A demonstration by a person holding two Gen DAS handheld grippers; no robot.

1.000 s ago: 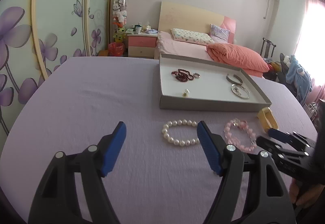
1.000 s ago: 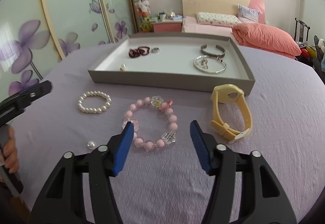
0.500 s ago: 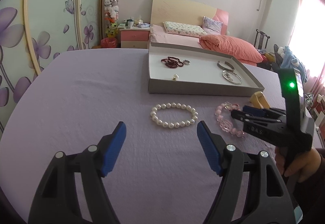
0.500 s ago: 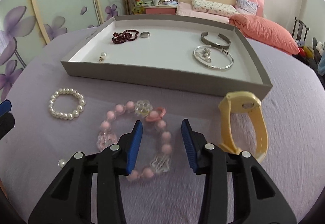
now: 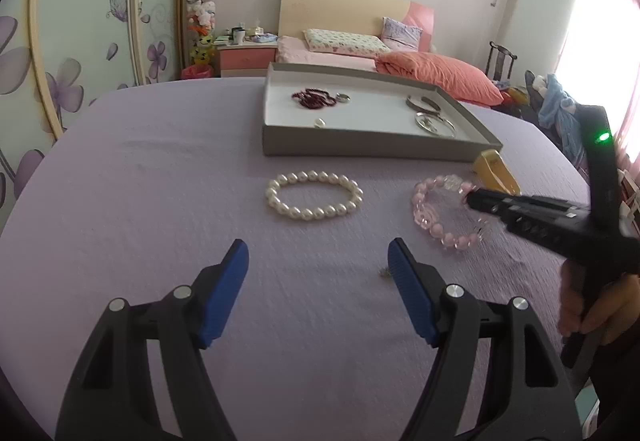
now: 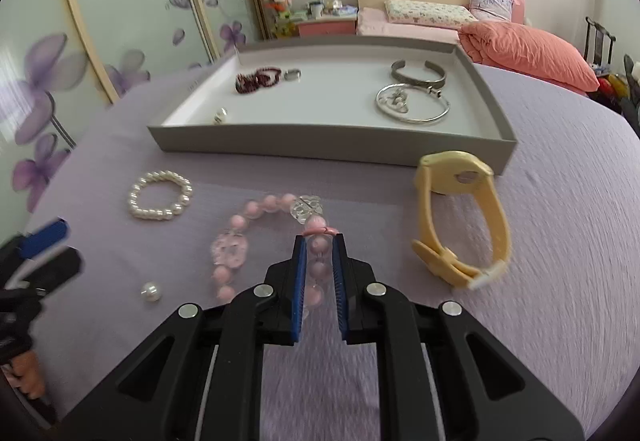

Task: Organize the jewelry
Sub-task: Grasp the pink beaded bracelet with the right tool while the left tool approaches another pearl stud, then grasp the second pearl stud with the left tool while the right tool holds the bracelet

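On the lilac cloth lies a pink bead bracelet (image 6: pixel 232 247), and my right gripper (image 6: pixel 320 241) is closing on its right side, the blue pads pressing on the beads. From the left wrist view, the right gripper (image 5: pixel 474 199) reaches in from the right onto the pink bracelet (image 5: pixel 426 213). A white pearl bracelet (image 5: pixel 304 215) lies just beyond my left gripper (image 5: pixel 318 261), which stands open and holds nothing. A yellow watch (image 6: pixel 460 181) sits right of the pink bracelet. The grey tray (image 6: pixel 320 143) behind holds dark red beads (image 6: pixel 258 77), a ring, a small pearl piece and silver bangles (image 6: pixel 412 103).
A loose pearl (image 6: pixel 151 291) lies on the cloth to the left of the right gripper. A hand (image 5: pixel 596 313) holds the right gripper's handle at the right edge. Beyond the table are a bed with an orange duvet and flowered wardrobe doors.
The right gripper slid forward over the pink bracelet and its jaws closed from wide apart onto the beads. The left gripper, still open, came down and nearer to the pearl bracelet.
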